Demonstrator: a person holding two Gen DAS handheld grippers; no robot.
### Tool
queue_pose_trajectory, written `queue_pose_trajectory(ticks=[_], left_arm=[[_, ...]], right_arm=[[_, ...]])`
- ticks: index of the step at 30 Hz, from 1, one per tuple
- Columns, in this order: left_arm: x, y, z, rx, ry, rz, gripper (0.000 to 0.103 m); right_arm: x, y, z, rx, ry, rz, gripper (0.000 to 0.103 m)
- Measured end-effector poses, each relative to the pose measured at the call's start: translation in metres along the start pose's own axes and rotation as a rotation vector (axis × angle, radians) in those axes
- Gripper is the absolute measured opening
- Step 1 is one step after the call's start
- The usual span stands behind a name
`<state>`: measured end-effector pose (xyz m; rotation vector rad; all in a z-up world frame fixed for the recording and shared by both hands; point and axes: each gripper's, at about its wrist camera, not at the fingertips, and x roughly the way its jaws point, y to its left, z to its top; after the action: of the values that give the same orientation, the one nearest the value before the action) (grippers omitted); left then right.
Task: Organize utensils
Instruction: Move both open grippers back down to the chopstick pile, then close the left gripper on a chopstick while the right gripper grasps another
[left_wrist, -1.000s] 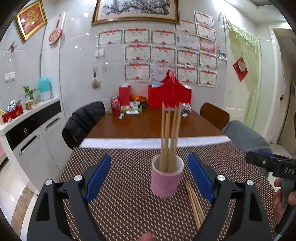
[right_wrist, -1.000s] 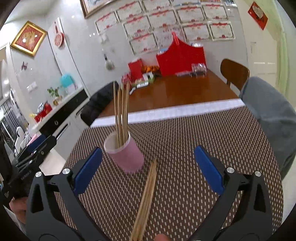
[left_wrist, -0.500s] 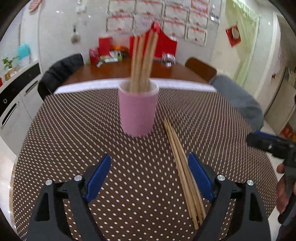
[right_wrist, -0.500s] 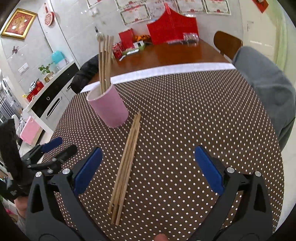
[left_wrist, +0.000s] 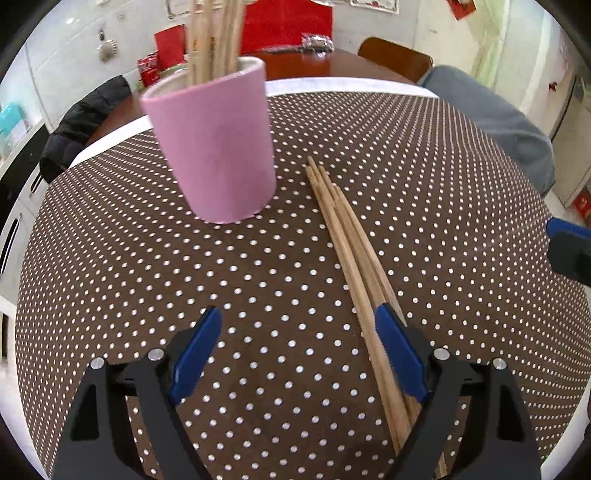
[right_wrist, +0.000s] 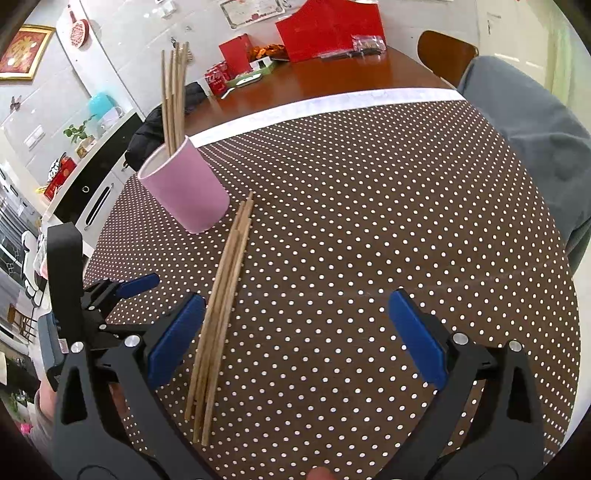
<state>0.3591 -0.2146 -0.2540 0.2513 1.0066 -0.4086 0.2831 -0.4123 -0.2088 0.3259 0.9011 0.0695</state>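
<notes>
A pink cup (left_wrist: 214, 147) stands on the dotted brown tablecloth (left_wrist: 147, 277) with several chopsticks (left_wrist: 214, 33) upright in it. A loose bundle of wooden chopsticks (left_wrist: 351, 251) lies flat just right of the cup. My left gripper (left_wrist: 297, 321) hangs open low over the cloth; its right finger (left_wrist: 399, 354) overlaps the bundle's near end, and nothing sits between the pads. The right wrist view shows the cup (right_wrist: 188, 188), the bundle (right_wrist: 225, 291) and my right gripper (right_wrist: 295, 306), open and empty, with its left finger (right_wrist: 173, 339) beside the bundle. The left gripper (right_wrist: 122, 291) shows at that view's left.
Beyond the cloth the bare wooden table (right_wrist: 332, 77) carries red bags and boxes (right_wrist: 328, 29). A black jacket (left_wrist: 81, 125) hangs on a chair at the left, a grey garment (right_wrist: 535, 140) on one at the right. The right gripper's tip (left_wrist: 569, 247) shows at the edge.
Both grippers have sunk toward the table and tipped downward. The left one dropped more, so the cup and the loose chopsticks now sit much closer. Both stayed open.
</notes>
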Motion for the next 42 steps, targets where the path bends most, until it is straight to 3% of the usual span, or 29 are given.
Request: queue_pose_trajectory(ticks=[11,22,24,26,28,31,34,38,42], left_arm=[[0.017,0.016,0.020,-0.035,0.016,0.023,0.084],[0.031,0.033,0.039,-0.046,0.014,-0.014,0.084],[0.034,0.030,0.040,-0.023,0.013,0.006,0.074],[0.032,0.034,0.038,-0.012,-0.001,0.001,0.054],[0.031,0.041,0.039,-0.026,-0.002,0.004,0.041],[0.033,0.045,0.043,-0.007,0.006,-0.004,0.033],[0.034,0.044,0.045,0.037,0.004,-0.038,0.007],[0.036,0.056,0.048,0.024,0.013,-0.108,0.006],[0.037,0.066,0.057,0.027,0.018,-0.117,0.011]], right_arm=[[0.023,0.001,0.009,-0.027,0.047,-0.002,0.097],[0.037,0.017,0.013,-0.056,0.093,-0.015,0.097],[0.040,0.022,0.014,-0.058,0.098,-0.019,0.097],[0.042,0.025,0.017,-0.058,0.099,-0.021,0.097],[0.041,0.028,0.018,-0.063,0.098,-0.016,0.097],[0.046,0.034,0.020,-0.081,0.110,-0.004,0.097],[0.052,0.044,0.022,-0.089,0.136,0.054,0.092],[0.063,0.057,0.023,-0.092,0.175,0.115,0.076],[0.069,0.063,0.024,-0.085,0.190,0.136,0.064]])
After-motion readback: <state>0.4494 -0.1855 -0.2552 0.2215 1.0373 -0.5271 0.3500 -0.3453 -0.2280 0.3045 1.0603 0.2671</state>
